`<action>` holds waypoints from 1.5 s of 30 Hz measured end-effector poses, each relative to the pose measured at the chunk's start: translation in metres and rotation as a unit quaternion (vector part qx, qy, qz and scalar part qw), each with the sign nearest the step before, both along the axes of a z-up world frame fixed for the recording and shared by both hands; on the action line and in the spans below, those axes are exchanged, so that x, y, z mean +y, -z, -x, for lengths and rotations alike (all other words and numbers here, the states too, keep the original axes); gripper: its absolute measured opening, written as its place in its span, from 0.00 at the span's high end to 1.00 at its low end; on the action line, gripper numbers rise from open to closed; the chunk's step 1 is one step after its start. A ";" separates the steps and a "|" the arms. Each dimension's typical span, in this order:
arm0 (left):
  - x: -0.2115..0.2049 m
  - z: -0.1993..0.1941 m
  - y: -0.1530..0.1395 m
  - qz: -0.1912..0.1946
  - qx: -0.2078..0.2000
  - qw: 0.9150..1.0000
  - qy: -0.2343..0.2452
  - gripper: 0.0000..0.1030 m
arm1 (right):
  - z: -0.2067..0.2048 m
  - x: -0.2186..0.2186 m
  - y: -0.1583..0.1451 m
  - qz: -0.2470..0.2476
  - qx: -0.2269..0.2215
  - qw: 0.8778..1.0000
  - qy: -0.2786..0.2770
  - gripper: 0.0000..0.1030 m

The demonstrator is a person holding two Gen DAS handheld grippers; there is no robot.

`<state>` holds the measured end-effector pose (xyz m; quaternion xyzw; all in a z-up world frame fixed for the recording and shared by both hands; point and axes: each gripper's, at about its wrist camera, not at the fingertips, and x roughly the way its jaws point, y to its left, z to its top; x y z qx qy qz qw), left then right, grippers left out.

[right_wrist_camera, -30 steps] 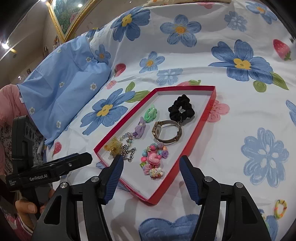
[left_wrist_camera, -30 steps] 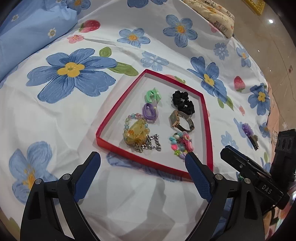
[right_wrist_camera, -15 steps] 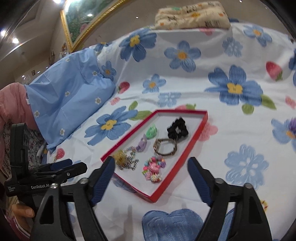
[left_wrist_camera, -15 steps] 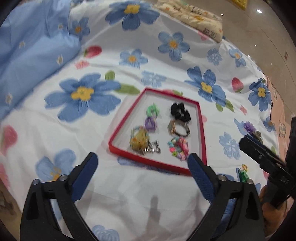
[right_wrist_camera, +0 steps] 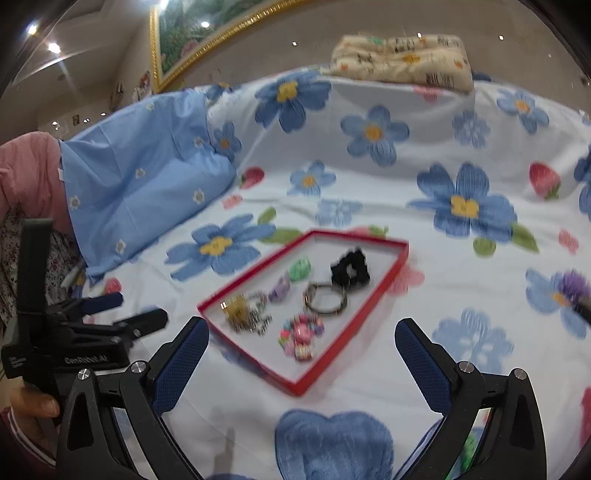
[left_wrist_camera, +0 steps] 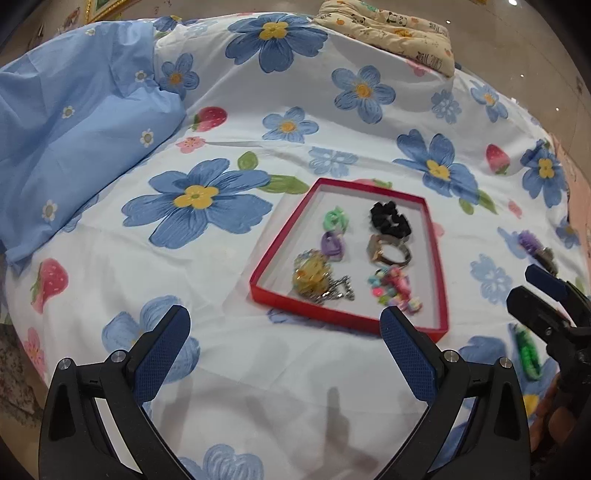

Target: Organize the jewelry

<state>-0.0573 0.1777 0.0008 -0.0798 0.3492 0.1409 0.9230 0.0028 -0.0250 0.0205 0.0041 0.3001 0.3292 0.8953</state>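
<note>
While we hold both tools above the bed point(left_wrist_camera: 295, 369), our left gripper point(left_wrist_camera: 284, 354) stands fully released with nothing between its blue pads. Our right gripper point(right_wrist_camera: 301, 363) is opening its jaws at this moment, and nothing sits between them either. Just beyond the fingertips lies the red tray point(left_wrist_camera: 347, 321) on the flowered sheet, and most of the jewelry rests inside it. Nearest us in the tray are an amber piece with a silver chain point(left_wrist_camera: 314, 278) and a cluster of pastel beads point(left_wrist_camera: 393, 290). Behind those sit a purple ring-shaped piece point(left_wrist_camera: 332, 243) and a metal-banded watch point(left_wrist_camera: 388, 251). Farther back are a green piece point(left_wrist_camera: 336, 219) and a black scrunchie point(left_wrist_camera: 389, 219). Outside the tray, off to our right, a green item point(left_wrist_camera: 528, 354) and a purple one point(left_wrist_camera: 530, 242) lie on the sheet. Farther off, a blue pillow point(left_wrist_camera: 85, 129) rests at left, and a folded cream blanket point(left_wrist_camera: 391, 29) lies at the bed's far edge.
</note>
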 end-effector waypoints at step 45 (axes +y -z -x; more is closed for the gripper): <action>-0.021 0.020 -0.003 -0.054 -0.033 0.998 -0.001 0.00 | 0.008 -0.006 0.030 0.002 0.006 1.000 0.010 0.01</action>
